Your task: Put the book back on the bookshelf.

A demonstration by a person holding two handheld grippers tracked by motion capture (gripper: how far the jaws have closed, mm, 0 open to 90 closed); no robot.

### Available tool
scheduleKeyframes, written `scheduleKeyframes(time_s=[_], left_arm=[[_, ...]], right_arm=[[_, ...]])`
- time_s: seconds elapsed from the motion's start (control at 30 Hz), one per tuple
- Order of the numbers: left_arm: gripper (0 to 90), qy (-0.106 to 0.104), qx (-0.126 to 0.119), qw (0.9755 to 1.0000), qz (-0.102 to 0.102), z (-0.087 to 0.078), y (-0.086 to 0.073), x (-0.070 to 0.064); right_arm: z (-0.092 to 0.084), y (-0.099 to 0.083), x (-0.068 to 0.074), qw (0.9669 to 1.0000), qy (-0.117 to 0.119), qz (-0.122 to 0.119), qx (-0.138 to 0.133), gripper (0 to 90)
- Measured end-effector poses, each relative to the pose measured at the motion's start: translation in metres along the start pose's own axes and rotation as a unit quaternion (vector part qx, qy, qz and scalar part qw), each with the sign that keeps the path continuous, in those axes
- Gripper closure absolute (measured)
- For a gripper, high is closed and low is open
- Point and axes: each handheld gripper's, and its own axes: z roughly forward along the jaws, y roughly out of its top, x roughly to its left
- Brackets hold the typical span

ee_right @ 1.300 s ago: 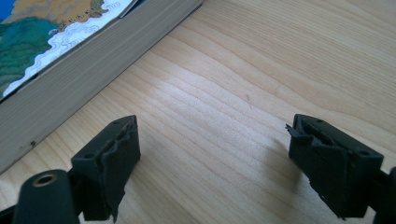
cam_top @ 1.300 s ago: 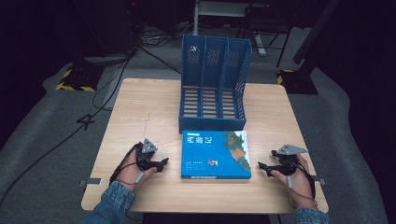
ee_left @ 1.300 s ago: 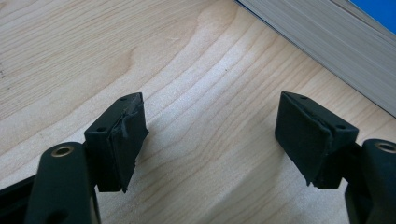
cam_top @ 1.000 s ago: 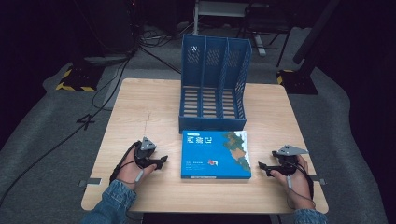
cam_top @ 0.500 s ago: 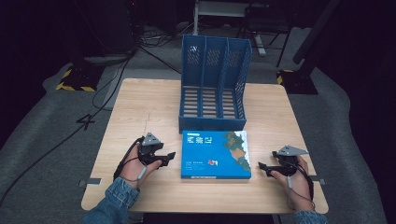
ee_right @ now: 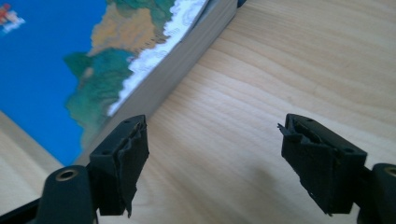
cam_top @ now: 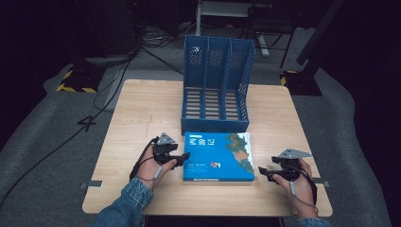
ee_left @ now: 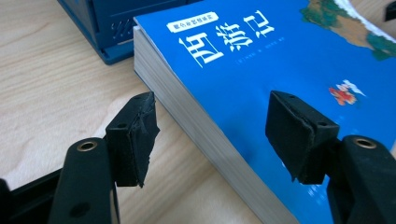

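A thick blue book [cam_top: 218, 156] lies flat on the wooden table [cam_top: 142, 109], just in front of a blue three-slot file rack [cam_top: 215, 85]. My left gripper [cam_top: 182, 158] is open at the book's left edge; in the left gripper view its jaws straddle that edge [ee_left: 205, 121], one jaw over the cover, the other over bare wood. My right gripper [cam_top: 263, 173] is open beside the book's front right corner, resting on the table. In the right gripper view the book [ee_right: 140, 60] lies ahead to the left, outside the jaws.
The rack's slots stand empty and face the person. Bare wood lies to the left [cam_top: 137, 123] and right [cam_top: 279, 118] of the rack. The table's front edge [cam_top: 203, 210] runs close under both hands. Cables and dark floor surround the table.
My left gripper has slid right, up to the book's left edge. The right gripper and the book have stayed put.
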Motion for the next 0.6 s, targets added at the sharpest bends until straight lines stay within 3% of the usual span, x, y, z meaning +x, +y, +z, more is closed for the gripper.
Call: scheduleKeyframes(time_s=[0.13, 0.3, 0.4, 0.53, 0.6], left_arm=[[33.5, 0.009, 0.011, 0.9999, 0.001, 0.009, 0.001, 0.001], [29.0, -0.013, 0.016, 0.9997, -0.016, 0.018, 0.001, -0.001], [26.8, -0.017, 0.014, 0.9997, -0.012, 0.020, 0.001, -0.001], [25.8, -0.041, 0.008, 0.9985, -0.034, 0.027, -0.001, -0.001], [20.6, -0.047, 0.007, 0.9974, -0.054, 0.031, -0.003, -0.002]], right_arm=[[-0.003, 0.003, 0.012, 1.0000, 0.007, -0.005, -0.001, 22.3], [-0.001, 0.006, 0.027, 0.9994, 0.027, -0.023, -0.002, 20.0], [0.000, 0.007, 0.034, 0.9988, 0.035, -0.034, -0.001, 19.4], [0.007, 0.006, 0.042, 0.9975, 0.051, -0.049, 0.007, 16.6], [0.014, 0.004, 0.045, 0.9959, 0.064, -0.061, 0.016, 16.3]])
